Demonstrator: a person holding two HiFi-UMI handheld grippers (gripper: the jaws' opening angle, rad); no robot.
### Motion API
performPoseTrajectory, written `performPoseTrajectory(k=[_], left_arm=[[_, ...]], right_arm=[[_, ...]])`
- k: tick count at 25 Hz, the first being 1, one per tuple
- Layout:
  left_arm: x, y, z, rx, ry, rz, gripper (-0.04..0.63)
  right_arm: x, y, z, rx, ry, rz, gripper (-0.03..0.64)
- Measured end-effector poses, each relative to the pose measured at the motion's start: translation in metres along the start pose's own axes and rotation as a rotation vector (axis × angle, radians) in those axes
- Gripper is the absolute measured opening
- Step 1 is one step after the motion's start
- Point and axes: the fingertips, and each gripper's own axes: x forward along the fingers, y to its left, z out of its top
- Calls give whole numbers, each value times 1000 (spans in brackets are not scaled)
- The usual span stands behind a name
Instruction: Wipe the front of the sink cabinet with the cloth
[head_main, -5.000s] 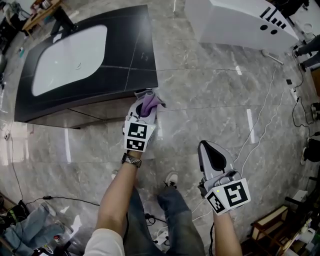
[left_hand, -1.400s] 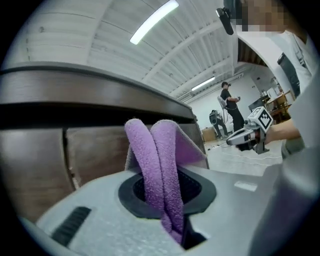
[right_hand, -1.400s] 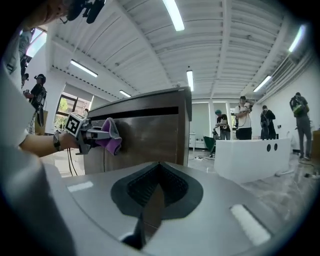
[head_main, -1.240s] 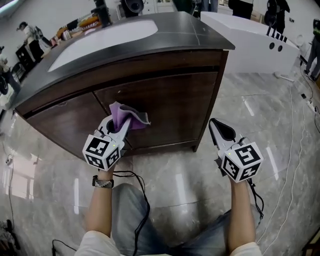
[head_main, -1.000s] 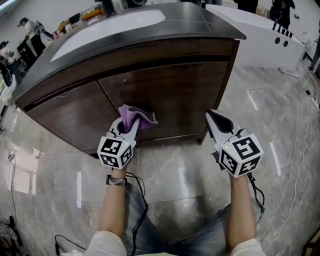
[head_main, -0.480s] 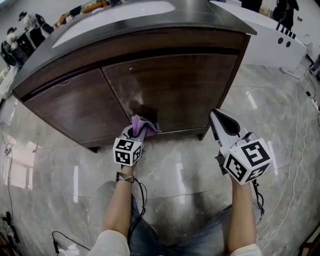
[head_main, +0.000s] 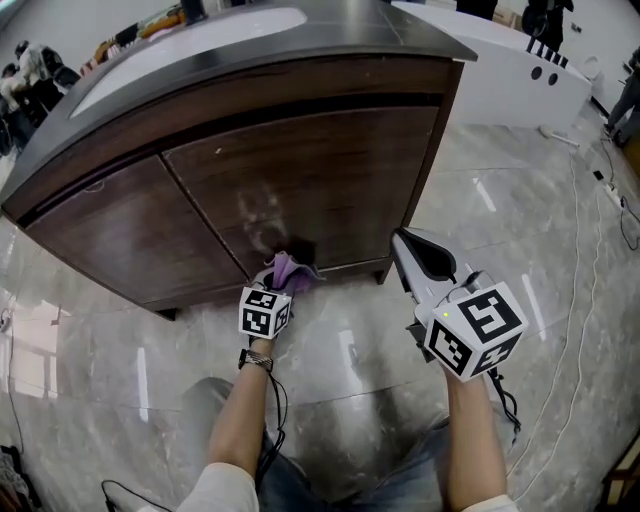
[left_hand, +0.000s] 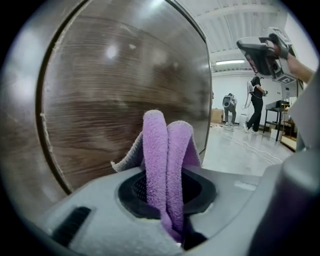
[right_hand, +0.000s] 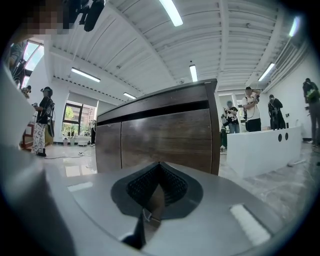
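The sink cabinet's dark wood front (head_main: 300, 165) stands under a black top with a white basin (head_main: 185, 40). My left gripper (head_main: 283, 277) is shut on a purple cloth (head_main: 291, 269) and presses it against the right door near its bottom edge. A faint smear (head_main: 262, 215) shows on the door above it. In the left gripper view the cloth (left_hand: 165, 155) stands folded between the jaws of my left gripper (left_hand: 167, 200), close to the wood (left_hand: 110, 100). My right gripper (head_main: 408, 245) hangs shut and empty, off the cabinet's right corner; the right gripper view faces the cabinet (right_hand: 165, 135) past my right gripper (right_hand: 156, 187).
The floor is glossy grey marble (head_main: 350, 350). A white unit (head_main: 510, 65) stands at the back right, with cables (head_main: 600, 190) on the floor beside it. People stand in the background (right_hand: 250, 115). My knees are below the grippers (head_main: 330, 470).
My left gripper has slid the cloth down the right door from mid-height to its bottom edge, leaving a faint smear. The right gripper has stayed shut beside the cabinet.
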Motion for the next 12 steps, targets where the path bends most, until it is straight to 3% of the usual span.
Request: performPoseTrajectory(k=[6,12], left_arm=[[46,-54,9,31,28,-87,54],[84,-117,54,113,25,-211,52]], right_arm=[[-22,-15,1,26,-2,-16,5],[-28,-38,1,71,-15,-39,6]])
